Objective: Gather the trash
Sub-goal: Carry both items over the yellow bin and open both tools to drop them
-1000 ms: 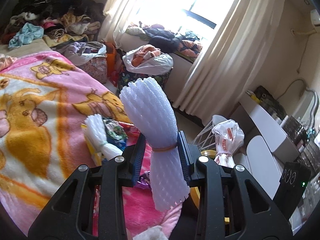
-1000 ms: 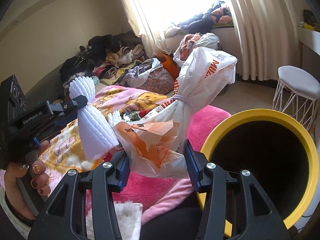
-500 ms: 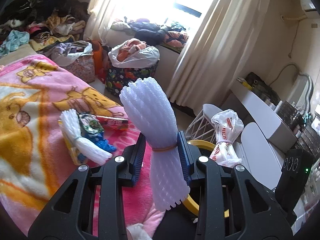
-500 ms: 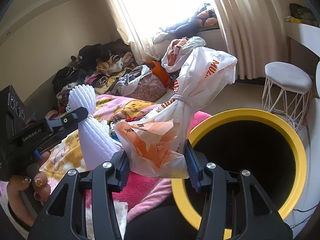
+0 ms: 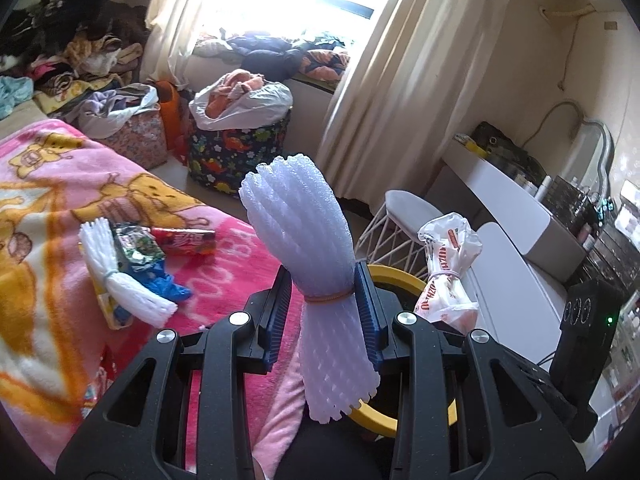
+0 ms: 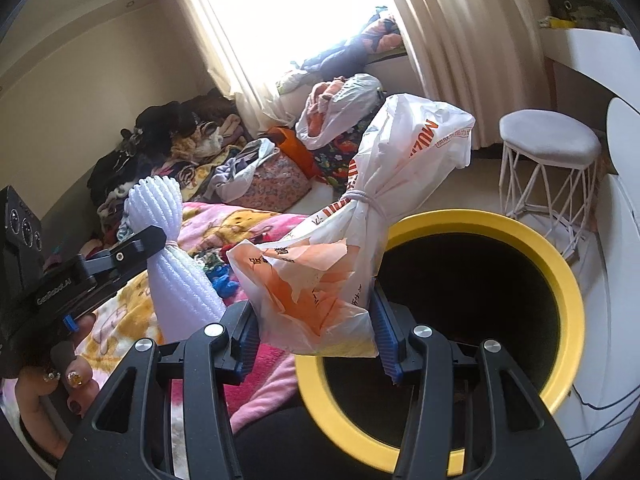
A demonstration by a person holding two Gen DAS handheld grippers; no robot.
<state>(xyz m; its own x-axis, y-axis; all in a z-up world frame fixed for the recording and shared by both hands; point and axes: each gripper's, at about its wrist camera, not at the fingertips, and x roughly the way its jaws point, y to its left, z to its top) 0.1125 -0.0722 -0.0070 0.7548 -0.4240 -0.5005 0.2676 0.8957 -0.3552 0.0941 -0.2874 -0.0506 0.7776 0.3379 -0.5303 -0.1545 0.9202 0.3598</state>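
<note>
Two pieces of trash held at once. Left gripper (image 5: pixel 322 320) fingers closed on white foam-net sleeve bundle (image 5: pixel 304 240) at its rubber band; right gripper (image 6: pixel 314 340) fingers closed on tied white-and-orange plastic bag (image 6: pixel 352 240). Yellow-rimmed black bin (image 6: pixel 560 272) sits directly beyond the bag, beside pink cartoon blanket (image 5: pixel 48 184). Judgement: centre each item over the opening before releasing; bag first, being nearer. Both grippers point forward, roughly level, left one slightly behind. More wrappers (image 5: pixel 140 244) remain on the blanket.
</note>
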